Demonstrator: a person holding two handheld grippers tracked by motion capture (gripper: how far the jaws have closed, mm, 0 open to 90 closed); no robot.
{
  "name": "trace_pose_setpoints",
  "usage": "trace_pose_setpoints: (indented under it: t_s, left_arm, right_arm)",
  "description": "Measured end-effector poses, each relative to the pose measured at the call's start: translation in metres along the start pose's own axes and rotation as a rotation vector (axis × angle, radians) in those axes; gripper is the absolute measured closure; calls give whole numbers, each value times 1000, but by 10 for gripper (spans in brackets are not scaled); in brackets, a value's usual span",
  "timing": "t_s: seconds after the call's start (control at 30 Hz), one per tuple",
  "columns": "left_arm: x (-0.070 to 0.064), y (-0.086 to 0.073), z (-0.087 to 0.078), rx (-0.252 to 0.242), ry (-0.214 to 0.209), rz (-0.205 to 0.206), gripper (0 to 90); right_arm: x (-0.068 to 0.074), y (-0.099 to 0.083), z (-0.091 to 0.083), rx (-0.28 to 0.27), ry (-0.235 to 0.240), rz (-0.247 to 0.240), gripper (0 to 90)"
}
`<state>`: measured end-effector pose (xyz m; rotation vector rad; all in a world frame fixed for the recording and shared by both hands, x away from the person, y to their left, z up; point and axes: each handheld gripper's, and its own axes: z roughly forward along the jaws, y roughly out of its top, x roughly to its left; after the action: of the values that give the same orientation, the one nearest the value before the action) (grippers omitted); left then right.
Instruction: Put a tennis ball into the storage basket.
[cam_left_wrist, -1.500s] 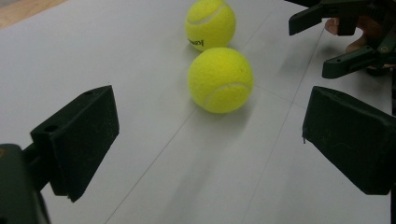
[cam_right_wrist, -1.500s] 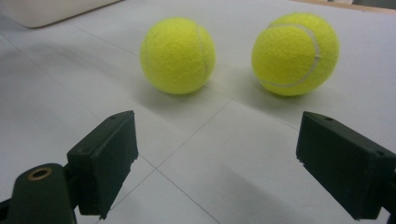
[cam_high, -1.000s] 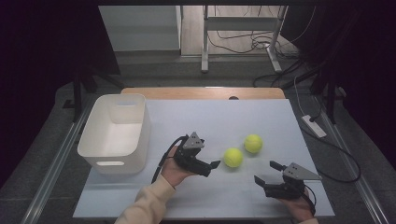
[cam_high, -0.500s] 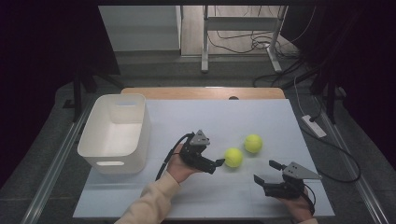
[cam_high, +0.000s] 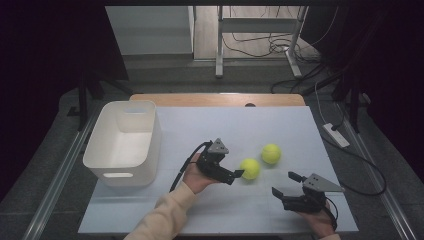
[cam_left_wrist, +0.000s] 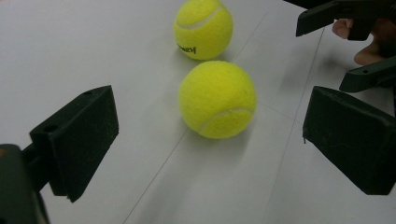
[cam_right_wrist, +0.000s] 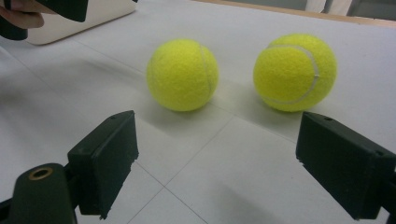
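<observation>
Right now the left gripper (cam_high: 238, 174) stands wide open and empty, its jaws just short of the nearer tennis ball (cam_high: 249, 168) at mid-bench (cam_high: 210, 125). At that ball's two o'clock lies the second tennis ball (cam_high: 271, 154). Over at five o'clock the right gripper (cam_high: 285, 184) gapes equally wide, holding nothing.

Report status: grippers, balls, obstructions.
Left gripper open, jaws lined up on the near tennis ball, not closed on it. Right gripper open, empty. Far tennis ball and white bin clear of the approach.
</observation>
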<state>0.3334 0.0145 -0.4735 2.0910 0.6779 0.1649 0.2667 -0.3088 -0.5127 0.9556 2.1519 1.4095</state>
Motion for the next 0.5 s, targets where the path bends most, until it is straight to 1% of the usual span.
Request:
trace_pose_setpoints:
  t_s: [0.27, 0.5]
  left_arm:
    - [-4, 8, 8, 6, -18, 28, 36]
    - [-4, 11, 14, 16, -19, 28, 36]
  right_arm:
    - [0, 0, 0, 2, -3, -1, 127]
    - [0, 0, 0, -1, -2, -1, 127]
